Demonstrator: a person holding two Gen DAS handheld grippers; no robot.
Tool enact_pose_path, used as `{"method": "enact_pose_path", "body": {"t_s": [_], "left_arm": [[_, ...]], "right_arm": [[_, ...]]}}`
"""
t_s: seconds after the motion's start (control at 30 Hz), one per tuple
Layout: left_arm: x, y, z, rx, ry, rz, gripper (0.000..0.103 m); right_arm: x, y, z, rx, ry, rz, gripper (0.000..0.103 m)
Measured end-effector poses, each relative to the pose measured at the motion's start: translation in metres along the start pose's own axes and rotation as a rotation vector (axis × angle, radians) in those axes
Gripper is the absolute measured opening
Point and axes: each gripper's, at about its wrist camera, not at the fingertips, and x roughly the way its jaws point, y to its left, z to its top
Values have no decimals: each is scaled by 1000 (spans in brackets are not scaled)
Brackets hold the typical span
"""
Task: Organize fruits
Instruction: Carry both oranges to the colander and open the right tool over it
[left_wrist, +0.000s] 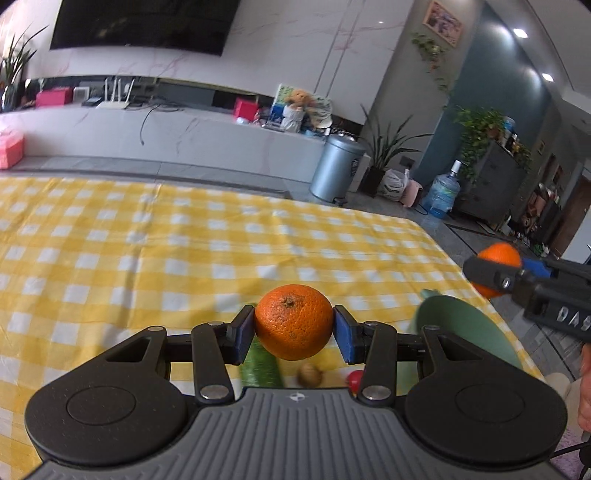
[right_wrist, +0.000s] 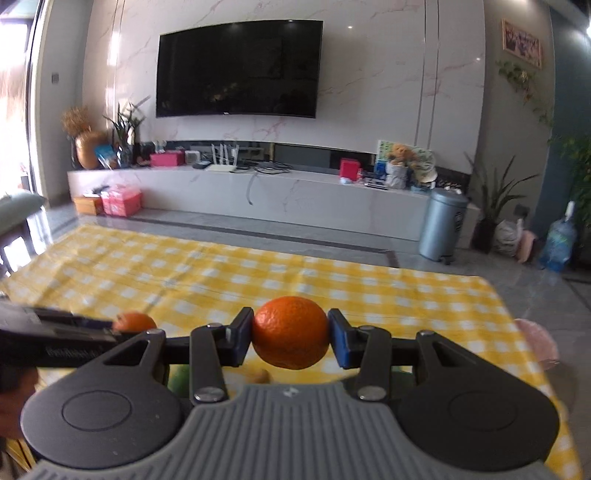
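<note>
My left gripper (left_wrist: 294, 332) is shut on an orange (left_wrist: 293, 322), held above the yellow checked tablecloth (left_wrist: 147, 251), its blue pads (left_wrist: 345, 338) pressing both sides. My right gripper (right_wrist: 291, 338) is shut on a second orange (right_wrist: 290, 332) the same way. In the left wrist view the right gripper (left_wrist: 495, 273) comes in from the right edge with its orange (left_wrist: 498, 256) partly hidden by a finger. In the right wrist view the left gripper (right_wrist: 122, 326) shows at the left with its orange (right_wrist: 135, 322) partly hidden.
Under the left gripper lie a cucumber (left_wrist: 258, 365), a small brown item (left_wrist: 309, 374), a red fruit (left_wrist: 354, 378) and a green plate (left_wrist: 465, 328). A pink plate (right_wrist: 535, 343) sits at the table's right edge. A TV cabinet and a metal bin (right_wrist: 443, 225) stand beyond.
</note>
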Motion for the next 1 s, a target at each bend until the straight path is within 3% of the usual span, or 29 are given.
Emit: {"method": "enact_pose_path", "body": {"t_s": [0.17, 0.4, 0.63, 0.83, 0.9, 0.97, 1.0], "left_arm": [[-5, -22, 0, 23, -4, -46, 51], [6, -48, -8, 29, 26, -152, 51], [21, -65, -14, 55, 56, -184, 51], [27, -67, -21, 73, 84, -200, 51], [28, -67, -23, 79, 88, -201, 51], [28, -68, -23, 73, 90, -206, 51], [28, -69, -23, 73, 91, -209, 51]], "right_arm": [[-14, -24, -14, 7, 45, -62, 41], [-1, -70, -40, 169, 133, -142, 41], [24, -111, -72, 452, 177, -83, 41], [53, -123, -81, 529, 214, -118, 41], [58, -125, -81, 533, 228, -132, 48], [55, -124, -81, 537, 207, -131, 70], [50, -124, -80, 537, 183, -133, 73]]}}
